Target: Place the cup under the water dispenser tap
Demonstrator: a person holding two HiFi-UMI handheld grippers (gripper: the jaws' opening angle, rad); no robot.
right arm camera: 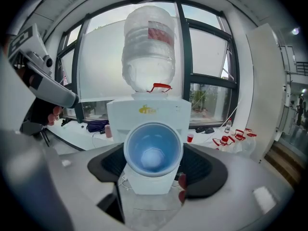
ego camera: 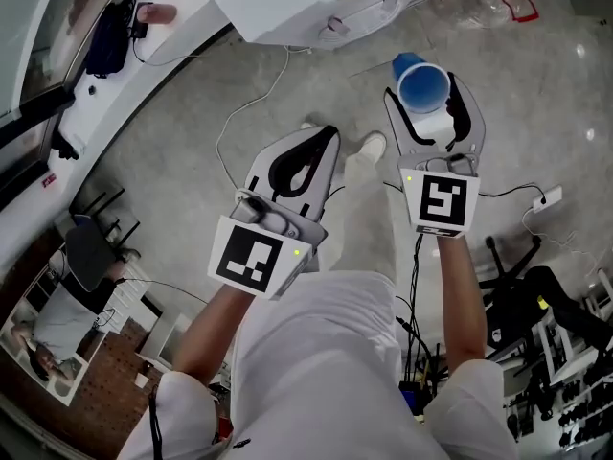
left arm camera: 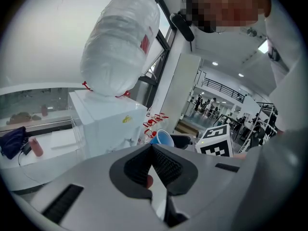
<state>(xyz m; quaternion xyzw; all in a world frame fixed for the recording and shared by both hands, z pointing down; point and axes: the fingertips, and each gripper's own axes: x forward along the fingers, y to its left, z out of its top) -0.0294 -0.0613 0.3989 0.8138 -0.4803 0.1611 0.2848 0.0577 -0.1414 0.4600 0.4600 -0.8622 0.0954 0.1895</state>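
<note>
Your left gripper [ego camera: 321, 144] is closed on nothing, pads touching. Your right gripper [ego camera: 428, 113] clamps the blue cup [ego camera: 422, 86], held off the floor [ego camera: 536, 75]. The water dispenser [right arm camera: 148, 110] stands at 12 o'clock, apart from the cup; placing is not yet done. The cup hides the tap. A cable [ego camera: 251, 111] lies at 11 o'clock.

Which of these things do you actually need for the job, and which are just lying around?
Part of the job: blue cup, held in the right gripper; water dispenser.
Just lying about: small red cup and dark bag on the counter; floor cable; left gripper, shut and empty.
</note>
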